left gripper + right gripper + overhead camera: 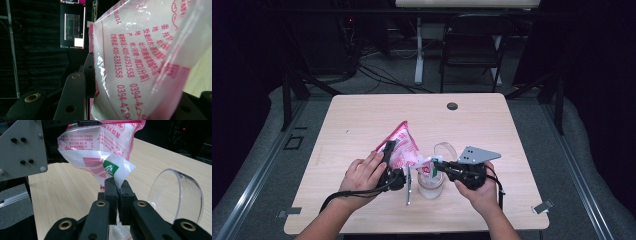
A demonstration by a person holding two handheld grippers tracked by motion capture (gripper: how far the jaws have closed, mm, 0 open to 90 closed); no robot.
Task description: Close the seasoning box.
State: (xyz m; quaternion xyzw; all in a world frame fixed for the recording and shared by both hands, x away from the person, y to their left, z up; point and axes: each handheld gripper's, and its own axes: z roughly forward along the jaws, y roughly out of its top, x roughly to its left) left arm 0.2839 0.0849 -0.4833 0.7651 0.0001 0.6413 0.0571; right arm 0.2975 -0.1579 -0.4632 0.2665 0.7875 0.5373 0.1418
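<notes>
Right gripper view shows bag's [105, 142] green logo [110, 168].

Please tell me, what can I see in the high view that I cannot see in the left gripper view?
The high view alone gives the whole table, both hands, the right claw pinching a corner of the pink and white bag, a clear jar under that corner with its hinged lid open, and a chair beyond. The left gripper view alone gives the bag's printed pink characters and phone numbers up close, plus a lit screen in the dark background. Both share the bag and the left claw gripping it.
</notes>
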